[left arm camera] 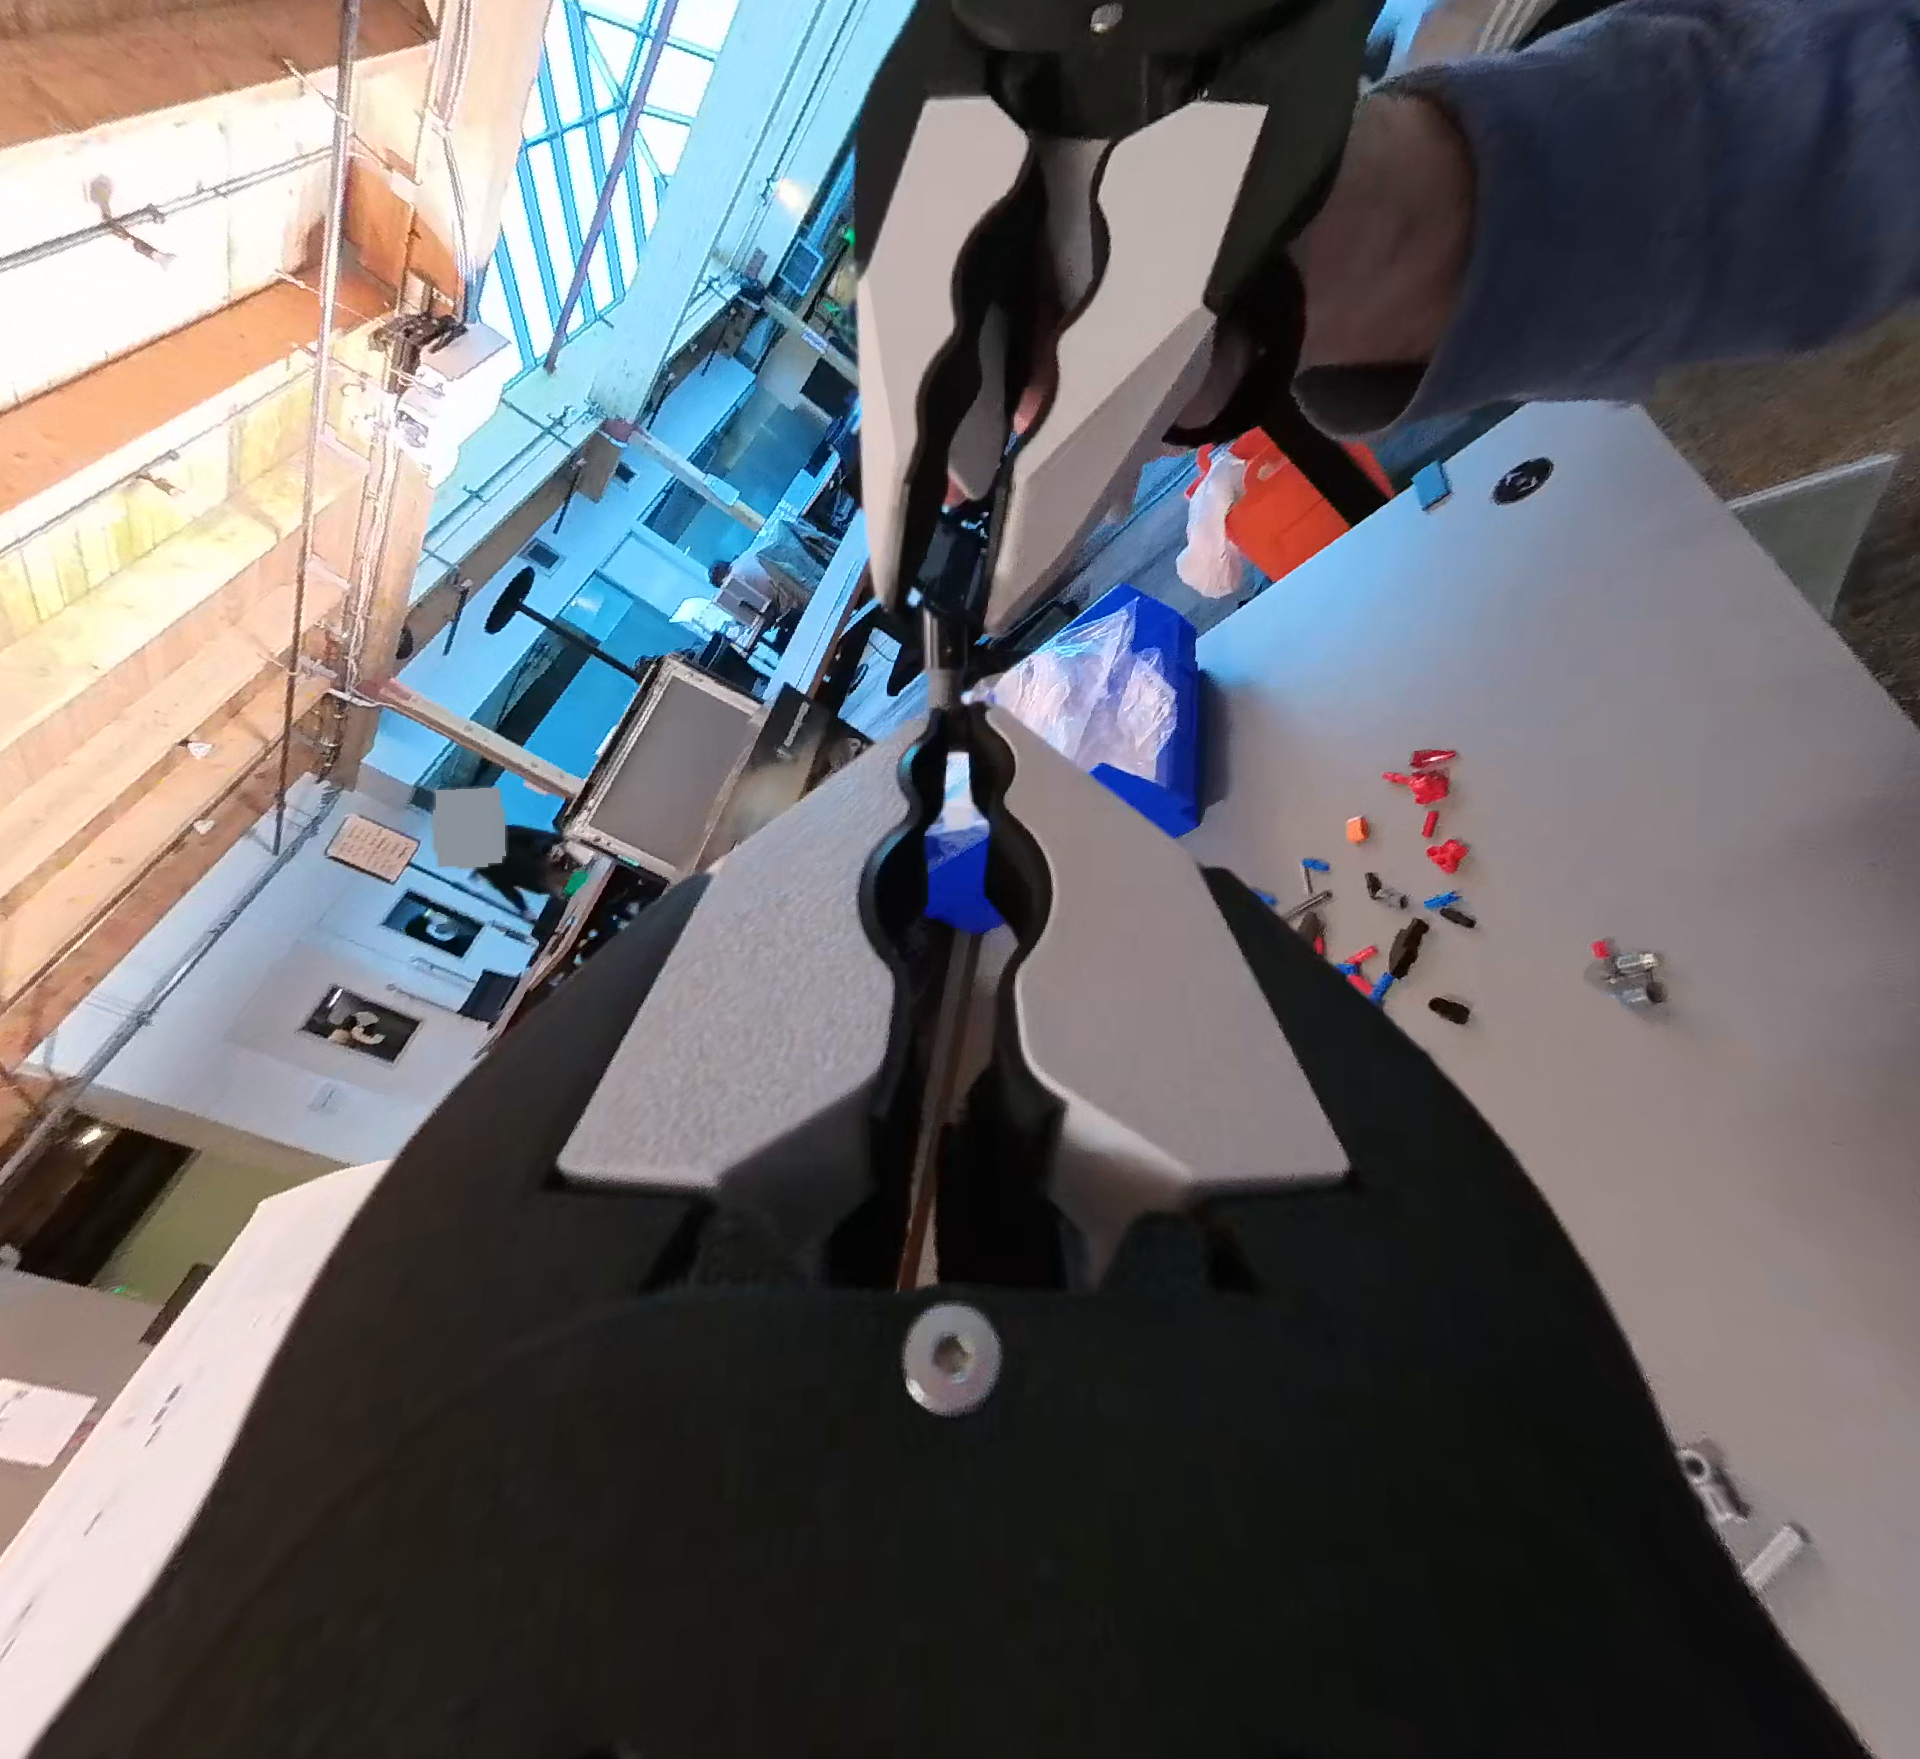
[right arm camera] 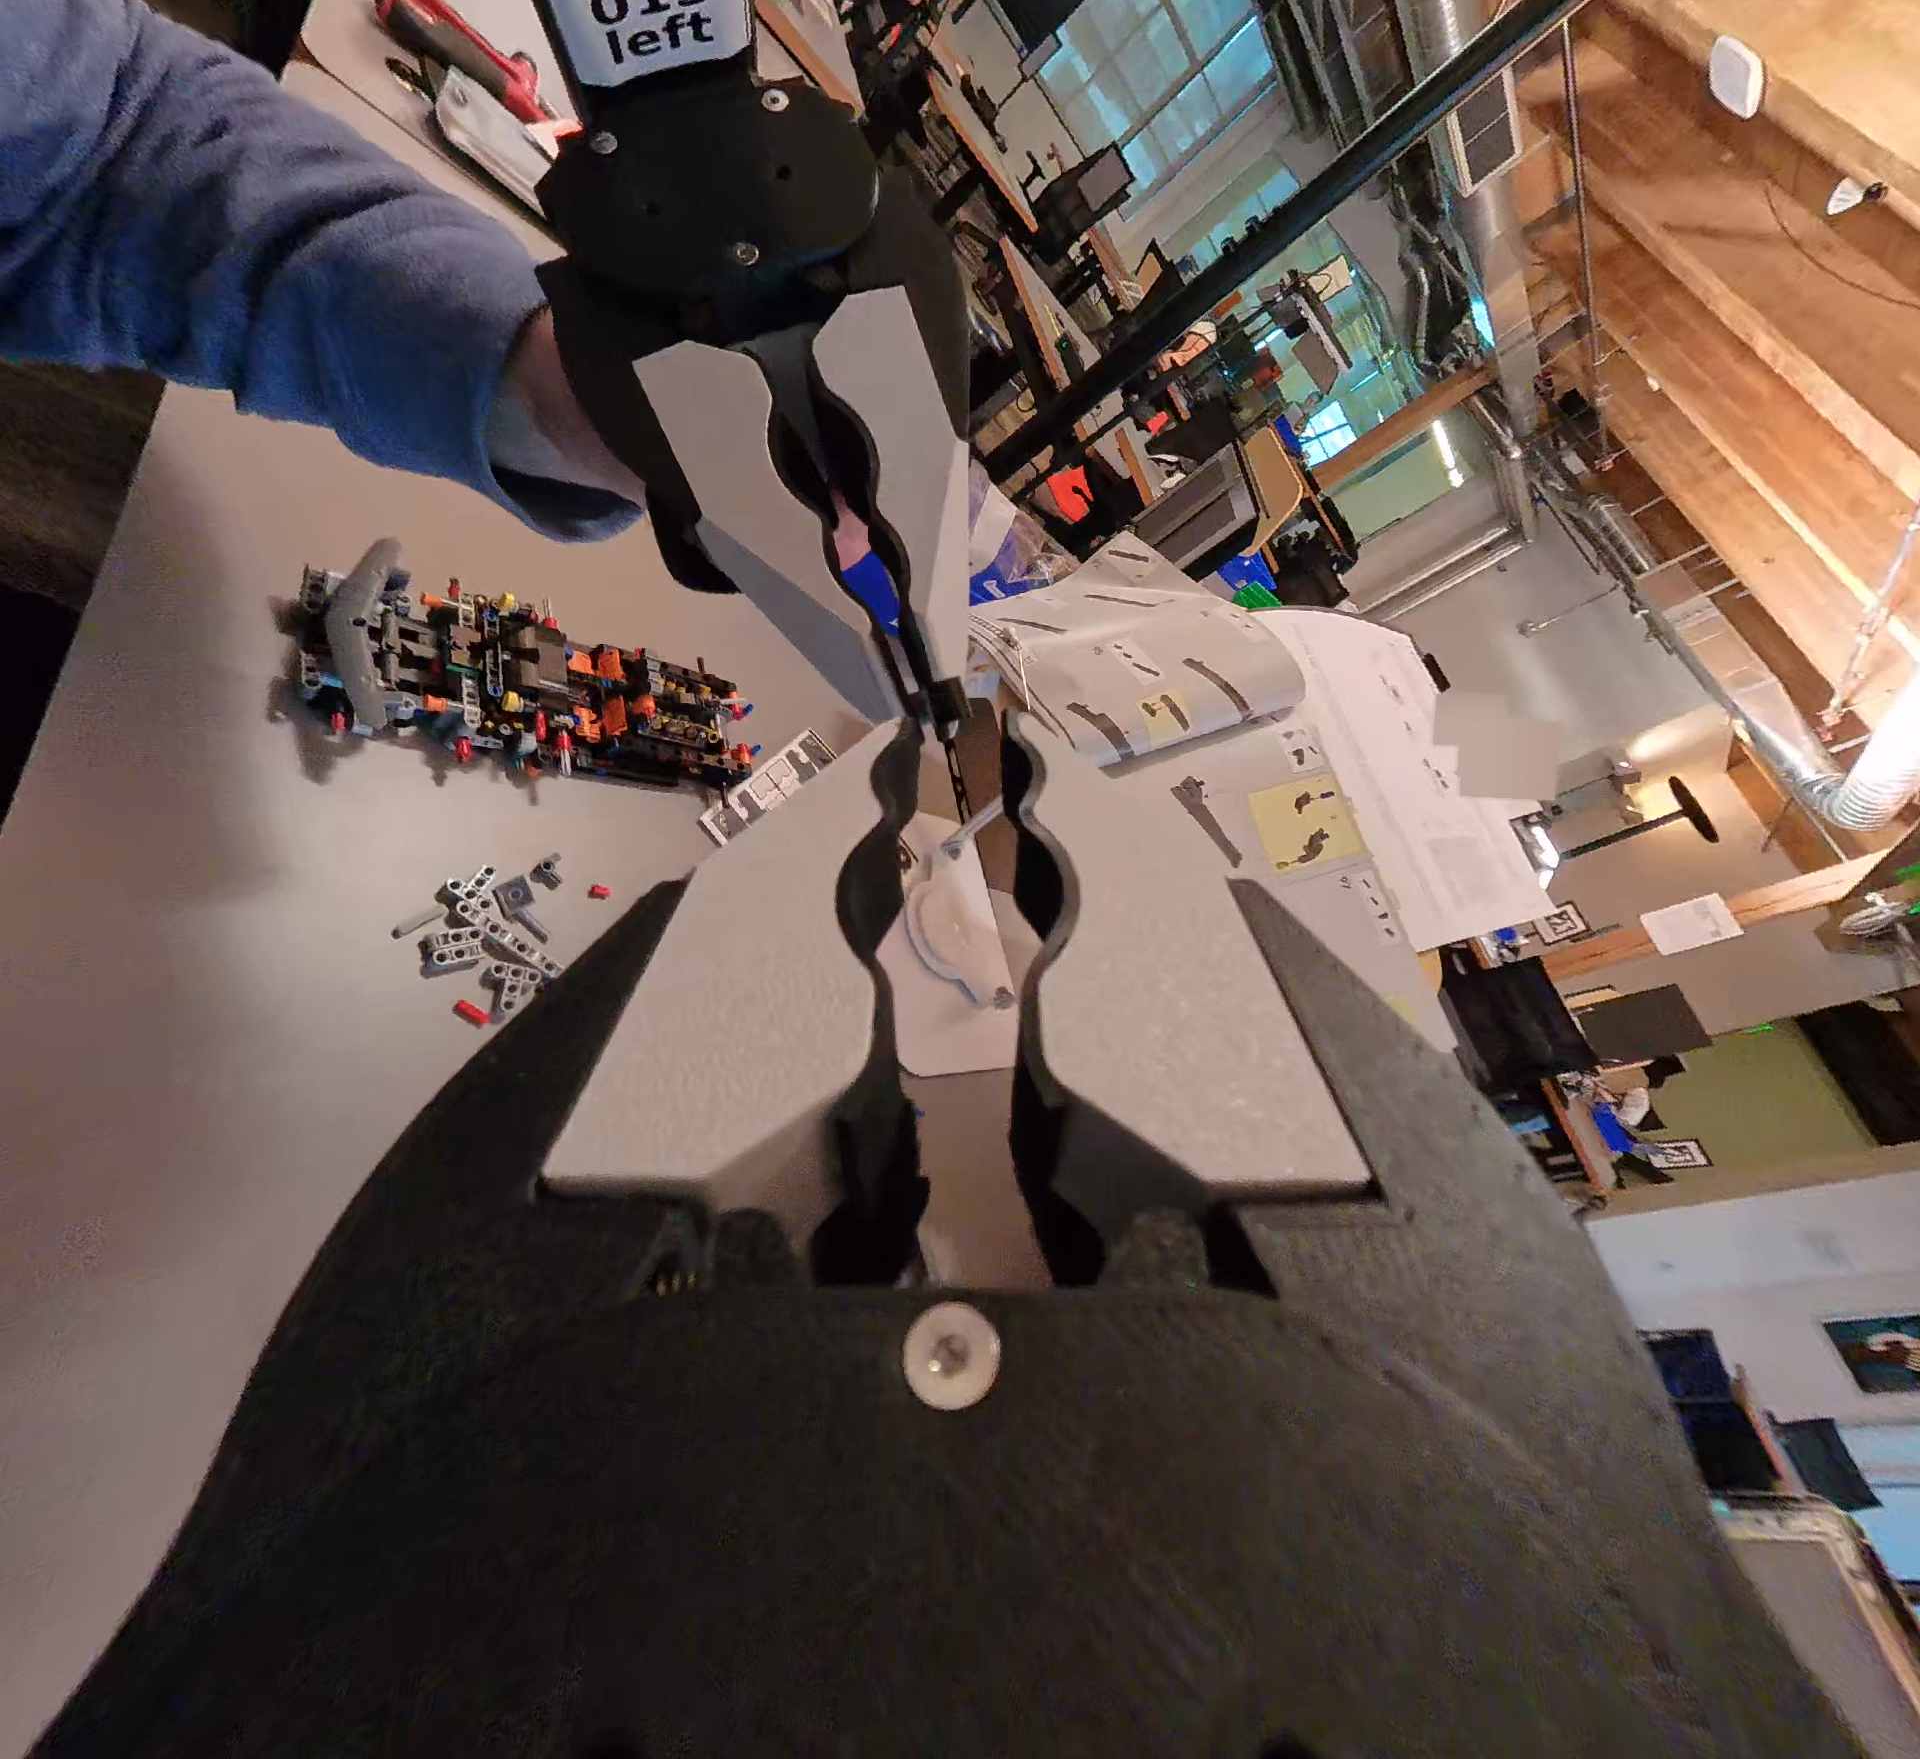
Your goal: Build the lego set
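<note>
My left gripper (left arm camera: 961, 720) is shut on a thin black lego piece (left arm camera: 940, 644) that sticks out past its tips, raised above the grey table (left arm camera: 1579, 670). In the right wrist view the left gripper (right arm camera: 920, 707) comes down from the top with the black piece (right arm camera: 948, 703) at its tips. My right gripper (right arm camera: 958, 728) faces it tip to tip, jaws a little apart, with the piece's thin black strip in the gap. In the left wrist view the right gripper (left arm camera: 948, 613) comes from above. A partly built lego car (right arm camera: 520, 681) lies on the table.
Loose grey pieces (right arm camera: 488, 925) lie near the car. Red, blue and black small parts (left arm camera: 1413, 857) are scattered on the table. An open instruction booklet (right arm camera: 1143, 670), a blue bin with plastic bags (left arm camera: 1132, 722), an orange box (left arm camera: 1283, 504) and a red tool (right arm camera: 457, 52) sit around. Left and right tips are no more than a few centimetres apart.
</note>
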